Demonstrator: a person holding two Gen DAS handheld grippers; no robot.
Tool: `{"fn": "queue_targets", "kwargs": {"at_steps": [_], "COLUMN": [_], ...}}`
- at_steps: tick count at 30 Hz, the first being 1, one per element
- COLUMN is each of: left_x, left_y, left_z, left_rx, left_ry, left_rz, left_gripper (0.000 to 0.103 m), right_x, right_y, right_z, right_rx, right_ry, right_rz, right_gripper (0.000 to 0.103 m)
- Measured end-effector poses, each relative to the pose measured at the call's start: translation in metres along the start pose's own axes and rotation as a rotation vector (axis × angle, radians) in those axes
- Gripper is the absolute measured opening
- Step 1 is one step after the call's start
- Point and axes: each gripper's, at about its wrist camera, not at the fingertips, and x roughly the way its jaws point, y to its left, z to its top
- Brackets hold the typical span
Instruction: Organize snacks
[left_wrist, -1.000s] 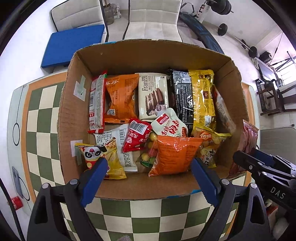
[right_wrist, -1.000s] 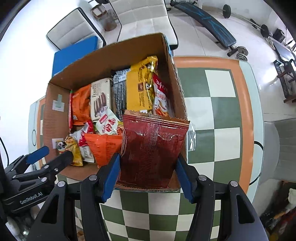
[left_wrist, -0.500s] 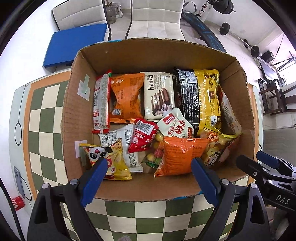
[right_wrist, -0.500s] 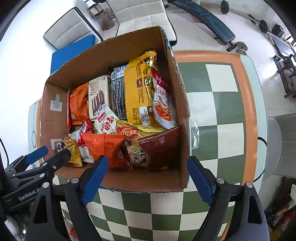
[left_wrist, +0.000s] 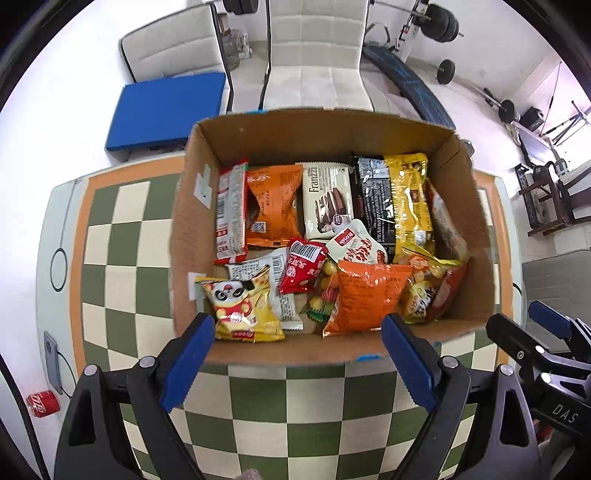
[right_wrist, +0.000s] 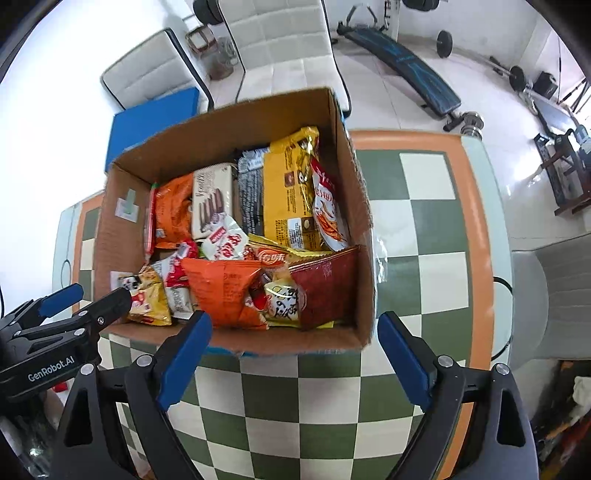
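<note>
An open brown cardboard box (left_wrist: 476, 206) stands on the green and cream checkered table (left_wrist: 118, 236) and it is full of snack packets. The left gripper (left_wrist: 297, 354) with blue finger pads hangs before the near wall of the box, its jaws spread wide and holding nothing. The right gripper (right_wrist: 293, 354) is also spread wide and empty, in front of the near right corner of the box.

In the back row a glossy orange pastry packet (left_wrist: 273, 205) lies beside a white wafer packet with brown biscuits printed on it (left_wrist: 327, 201), then a black packet (left_wrist: 373, 201) and a long yellow packet (left_wrist: 410, 199). In the front row a yellow packet with a panda face (left_wrist: 240, 306) lies at the left, and a bright orange crinkled bag (left_wrist: 365, 293) leans near the middle. A dark red foil packet (right_wrist: 327, 284) stands in the near right corner, against the right wall; probably it rests on the packets below, but this part is hidden.

On the floor at the left lies a red soda can (left_wrist: 42, 403).
</note>
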Motion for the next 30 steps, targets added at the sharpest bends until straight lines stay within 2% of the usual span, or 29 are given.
{"fn": "queue_targets", "kwargs": {"at_steps": [7,17,30], "left_x": [-0.060,-0.137,-0.203], "left_y": [-0.003,-0.010,-0.009], "left_z": [-0.039,-0.098,-0.150], "left_rx": [0.019,0.040,0.018], "left_ry": [-0.110,-0.223,-0.315], "left_rz": [0.022,0.025,0.016], "left_gripper": [0.092,0.092,0.092], "right_x": [-0.054,-0.139,-0.232], "right_y": [0.005,0.014,0.020], "right_z": [-0.038,-0.104,-0.172], "right_rx": [-0.008,-0.032,-0.047], "right_ry": [-0.105,-0.232,-0.347], "right_rz": [0.000,-0.002,0.013], "right_gripper": [0.094,0.094,0.095]}}
